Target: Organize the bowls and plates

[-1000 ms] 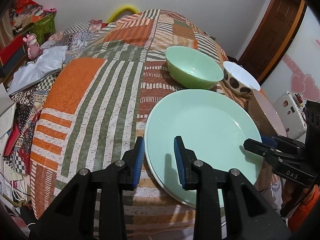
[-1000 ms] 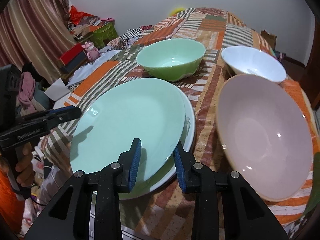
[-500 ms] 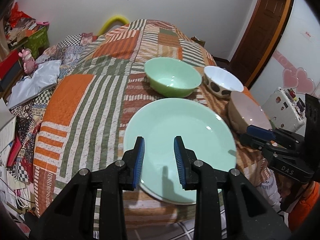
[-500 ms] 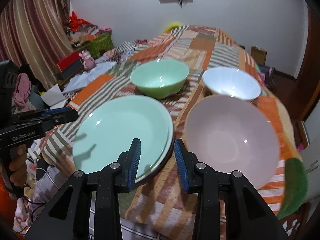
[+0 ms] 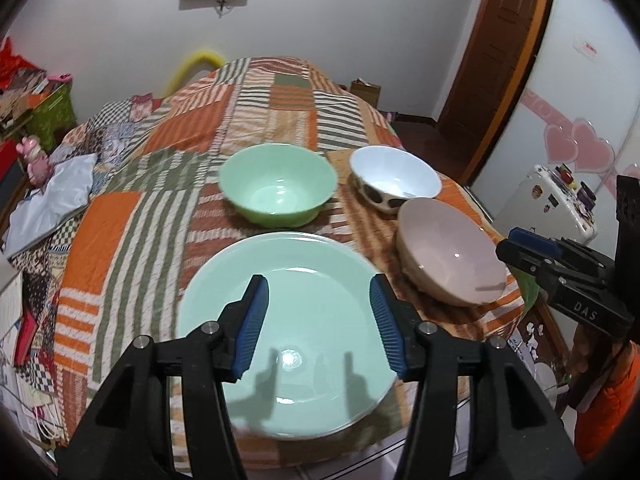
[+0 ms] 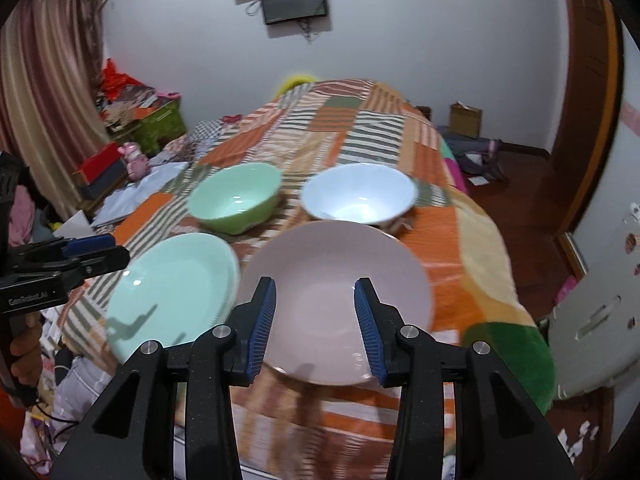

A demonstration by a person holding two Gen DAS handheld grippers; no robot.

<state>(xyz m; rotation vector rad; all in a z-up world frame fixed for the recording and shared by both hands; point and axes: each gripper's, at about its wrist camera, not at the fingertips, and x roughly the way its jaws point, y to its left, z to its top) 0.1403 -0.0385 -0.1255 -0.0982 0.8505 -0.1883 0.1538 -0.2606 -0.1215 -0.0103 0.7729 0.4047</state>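
Observation:
A mint-green plate (image 5: 296, 256) lies near the bed's front edge, stacked on a second plate whose rim shows at its right side (image 6: 234, 276). Behind it stand a green bowl (image 5: 278, 188) and a white bowl with dark spots (image 5: 394, 178). A pink bowl (image 5: 448, 252) sits to the plate's right. My left gripper (image 5: 318, 284) hovers above the plate, its jaws opening with nothing between them. Above the pink bowl (image 6: 332, 256) my right gripper (image 6: 316, 284) hangs with its jaws opening, also holding nothing. Each gripper shows in the other's view, the right gripper (image 5: 532, 240) and the left gripper (image 6: 92, 248).
All the dishes rest on a bed with an orange and green patchwork quilt (image 5: 120, 220). A white bag (image 5: 52, 196) and a pink toy (image 5: 34, 156) lie at the left. A small white fridge (image 5: 556, 196) and a wooden door (image 5: 492, 60) are at the right. A cardboard box (image 6: 466, 120) stands on the floor.
Both grippers have drawn back and upward from the stacked plates, so the dishes look smaller. Both pairs of jaws have widened. The right gripper now sits over the pink bowl instead of the plate's edge.

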